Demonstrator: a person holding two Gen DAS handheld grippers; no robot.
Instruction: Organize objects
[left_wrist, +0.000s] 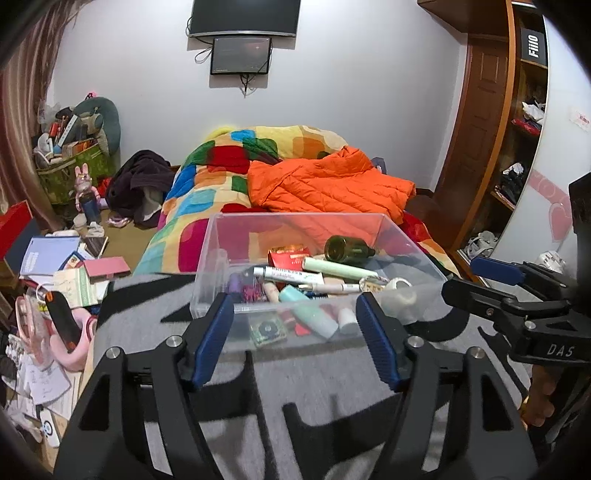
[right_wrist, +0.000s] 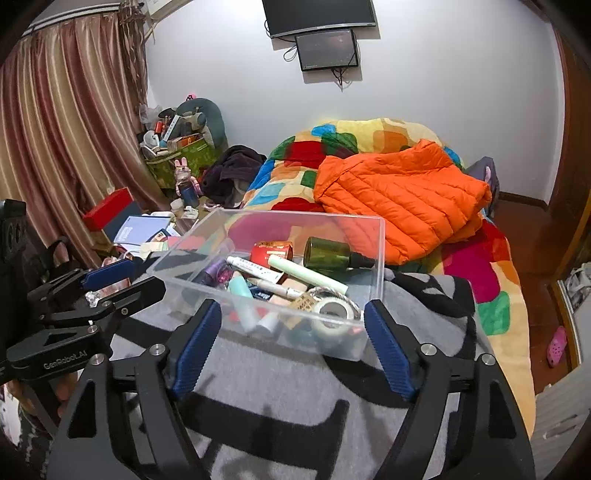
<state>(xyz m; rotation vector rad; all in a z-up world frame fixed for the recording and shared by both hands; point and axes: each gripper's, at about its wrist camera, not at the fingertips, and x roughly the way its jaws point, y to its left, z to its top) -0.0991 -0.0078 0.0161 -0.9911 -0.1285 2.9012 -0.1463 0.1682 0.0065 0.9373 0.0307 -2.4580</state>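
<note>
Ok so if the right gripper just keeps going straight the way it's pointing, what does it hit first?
Most likely the near wall of the clear plastic bin, which sits between the open fingers of the right gripper. The tape roll lies just behind that wall. Depth is hard to judge.

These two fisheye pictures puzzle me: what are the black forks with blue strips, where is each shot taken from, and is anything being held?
Each fork is a hand-held two-finger gripper with a camera looking along its fingers. The left view shows the left gripper; the right view shows the right gripper. Each also appears at the edge of the other's picture. Both are open and hold nothing. Ahead of them, on a grey blanket on the bed, stands a clear plastic box holding a green bottle, a tape roll, tubes and pens. An orange jacket lies behind.
</note>
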